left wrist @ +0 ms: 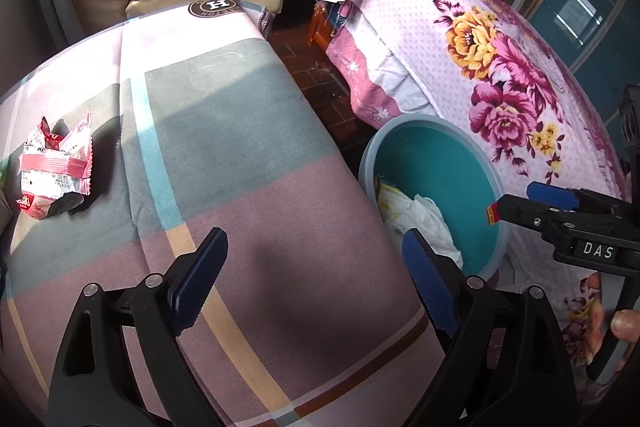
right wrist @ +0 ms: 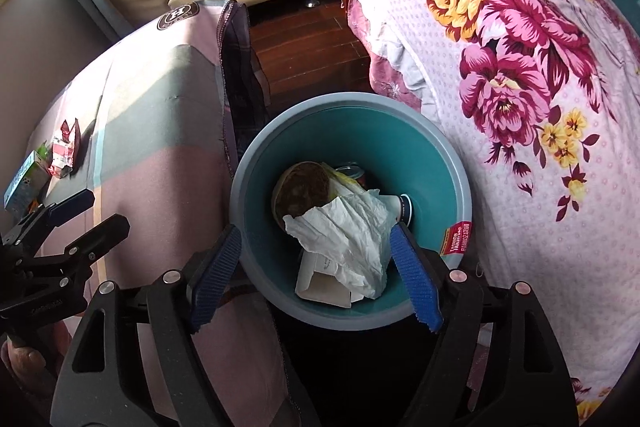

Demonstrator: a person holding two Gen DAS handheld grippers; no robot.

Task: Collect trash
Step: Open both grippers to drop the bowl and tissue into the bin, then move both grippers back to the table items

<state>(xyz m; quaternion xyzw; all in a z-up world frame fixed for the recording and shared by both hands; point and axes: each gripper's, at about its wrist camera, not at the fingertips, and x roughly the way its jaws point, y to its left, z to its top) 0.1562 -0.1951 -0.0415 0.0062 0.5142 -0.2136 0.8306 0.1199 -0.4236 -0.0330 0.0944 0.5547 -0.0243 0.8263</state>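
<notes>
black hand-held gripper (left wrist: pixel 316 279) frames, blue ribbed pads (right wrist: pixel 416 283), silver screws.

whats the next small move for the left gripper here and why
Probably carry the left gripper across the cloth toward the crumpled red-and-white wrapper. Its fingers are open and empty, the wrapper still lies on the table, and the right gripper is open and empty over the teal bin, which already holds trash.

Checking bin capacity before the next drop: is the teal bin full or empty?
Partly filled. In the right wrist view the teal bin holds crumpled white paper, a brown round item and a can; much of its inner wall shows above them.
</notes>
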